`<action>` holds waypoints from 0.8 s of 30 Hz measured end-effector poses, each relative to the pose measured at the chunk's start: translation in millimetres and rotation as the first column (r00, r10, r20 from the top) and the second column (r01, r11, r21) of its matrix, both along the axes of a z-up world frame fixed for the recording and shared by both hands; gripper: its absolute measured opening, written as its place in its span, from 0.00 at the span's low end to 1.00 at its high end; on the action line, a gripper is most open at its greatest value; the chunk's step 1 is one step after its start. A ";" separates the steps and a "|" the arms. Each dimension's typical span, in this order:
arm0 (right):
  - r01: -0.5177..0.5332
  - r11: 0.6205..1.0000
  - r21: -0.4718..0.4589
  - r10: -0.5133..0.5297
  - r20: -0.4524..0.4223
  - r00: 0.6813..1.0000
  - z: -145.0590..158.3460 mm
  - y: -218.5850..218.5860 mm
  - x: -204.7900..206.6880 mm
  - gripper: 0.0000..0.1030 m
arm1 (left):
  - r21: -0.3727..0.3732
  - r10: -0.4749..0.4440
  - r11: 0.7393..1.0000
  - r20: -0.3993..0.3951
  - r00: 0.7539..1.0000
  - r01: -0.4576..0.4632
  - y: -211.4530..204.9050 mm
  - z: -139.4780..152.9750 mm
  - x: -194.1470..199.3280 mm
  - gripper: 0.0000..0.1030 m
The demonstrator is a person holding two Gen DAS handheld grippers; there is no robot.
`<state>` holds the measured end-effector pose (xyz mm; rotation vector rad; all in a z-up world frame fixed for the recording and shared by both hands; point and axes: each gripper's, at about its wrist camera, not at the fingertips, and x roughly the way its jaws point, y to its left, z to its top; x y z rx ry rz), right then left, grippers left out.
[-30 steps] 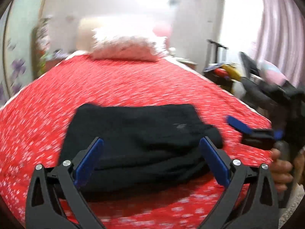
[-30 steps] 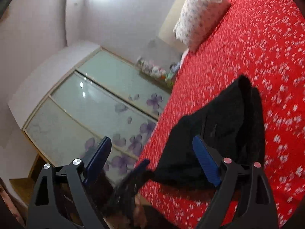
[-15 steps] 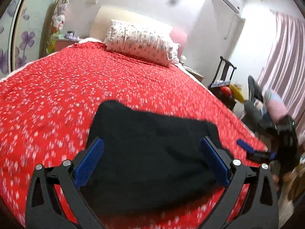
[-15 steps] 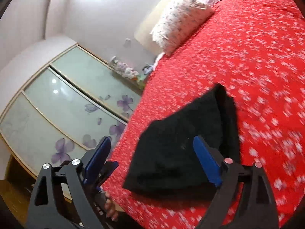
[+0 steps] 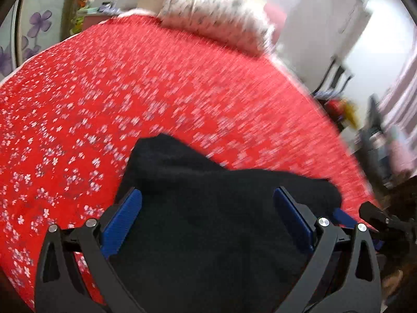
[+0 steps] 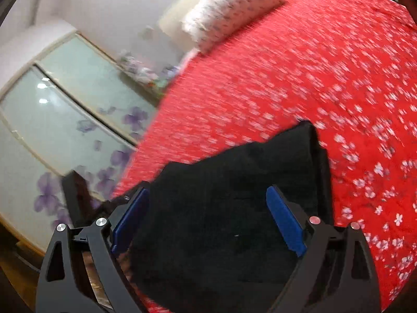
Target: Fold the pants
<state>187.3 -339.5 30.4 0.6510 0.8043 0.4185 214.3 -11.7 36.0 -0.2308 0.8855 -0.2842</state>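
Black pants (image 5: 208, 208) lie folded into a thick rectangle near the foot edge of a red flowered bedspread (image 5: 130, 91). In the left wrist view my left gripper (image 5: 207, 217) hangs open just above the pants, its blue pads wide apart with nothing between them. The right gripper (image 5: 365, 217) shows at the pants' right edge there. In the right wrist view the pants (image 6: 234, 195) fill the gap of my right gripper (image 6: 208, 216), which is open and holds nothing. The left gripper (image 6: 78, 193) shows dimly at the pants' left end.
A patterned pillow (image 5: 213, 23) lies at the head of the bed. Wardrobe doors with purple flowers (image 6: 65, 120) stand along the left side. A cluttered stand (image 5: 338, 104) and a pink curtain (image 5: 401, 99) are to the right of the bed.
Both grippers have come closer to the folded pants and lower over them, so the pants now fill the space between each pair of fingers. Both views are motion-blurred.
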 end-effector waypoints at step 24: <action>-0.126 0.992 -0.010 0.127 0.054 0.990 14.4 2.8 -32.4 0.91 | 0.330 0.032 0.942 0.087 0.996 -0.059 -12.5 -4.3 -40.3 0.98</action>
